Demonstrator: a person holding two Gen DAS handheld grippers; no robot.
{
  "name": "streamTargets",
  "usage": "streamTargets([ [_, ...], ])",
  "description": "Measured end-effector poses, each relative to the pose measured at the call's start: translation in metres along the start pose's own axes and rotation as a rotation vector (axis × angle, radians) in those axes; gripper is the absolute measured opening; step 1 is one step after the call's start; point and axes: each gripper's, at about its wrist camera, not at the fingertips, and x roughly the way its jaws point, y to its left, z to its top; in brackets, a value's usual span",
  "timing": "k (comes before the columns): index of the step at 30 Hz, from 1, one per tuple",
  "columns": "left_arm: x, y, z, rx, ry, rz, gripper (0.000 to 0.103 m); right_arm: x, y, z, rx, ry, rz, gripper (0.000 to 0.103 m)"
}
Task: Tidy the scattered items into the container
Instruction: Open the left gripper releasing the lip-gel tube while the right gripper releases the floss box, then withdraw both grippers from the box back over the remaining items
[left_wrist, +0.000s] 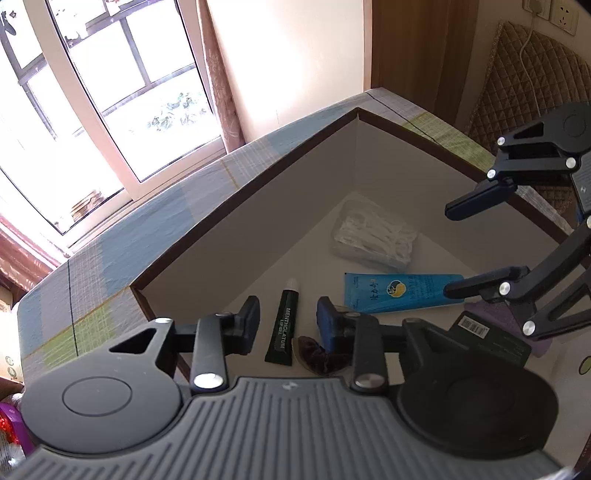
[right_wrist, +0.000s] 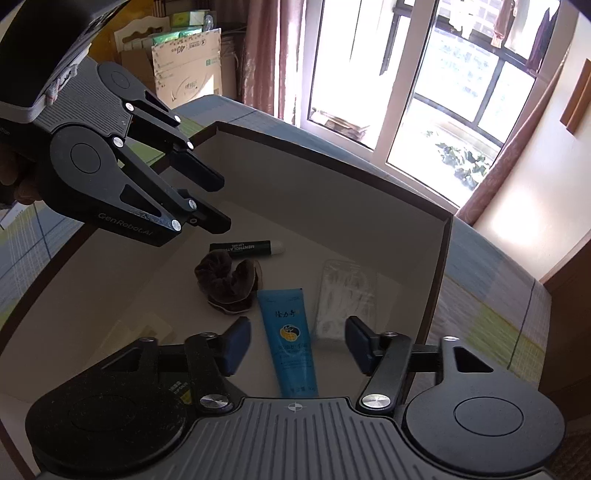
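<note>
My right gripper (right_wrist: 297, 345) hangs wide and empty; the blue tube (right_wrist: 291, 339) lies in the box (right_wrist: 441, 258) between its fingers. Probably light, squashy, slick: I'd pinch mid-body.

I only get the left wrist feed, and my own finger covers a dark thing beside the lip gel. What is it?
Observer: A dark brown scrunchie, lying whole on the floor of the box.
Operator: Is it clear of the blue tube?
Observer: No. In the right wrist view its edge seems to touch the flat end of the blue tube.
Operator: Where is the right gripper aimed?
Observer: The right gripper is open and lined up over the blue tube, which lies lengthwise between its fingers, ungripped.
</note>
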Motion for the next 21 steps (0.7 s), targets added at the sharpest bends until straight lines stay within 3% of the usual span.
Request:
streamTargets([
  [1, -0.004, -0.002, -0.002, -0.003, -0.003, -0.001, 0.036, -0.006, 0.002, -0.002, 0.013, -0.013, 0.000, 0.091],
  [4, -0.017, -0.007, -0.009, -0.013, -0.010, 0.001, 0.039, -0.021, 0.009, -0.005, 0.050, -0.032, 0.008, 0.091],
  [7, -0.032, -0.013, -0.016, -0.025, -0.017, 0.008, 0.051, -0.034, 0.016, -0.008, 0.083, -0.044, 0.008, 0.091],
  [13, -0.064, -0.026, -0.029, -0.051, -0.042, 0.020, 0.063, -0.059, 0.030, -0.015, 0.147, -0.063, 0.006, 0.091],
  [21, -0.107, -0.042, -0.044, -0.075, -0.076, 0.033, 0.070, -0.083, 0.052, -0.029, 0.232, -0.085, -0.034, 0.091],
])
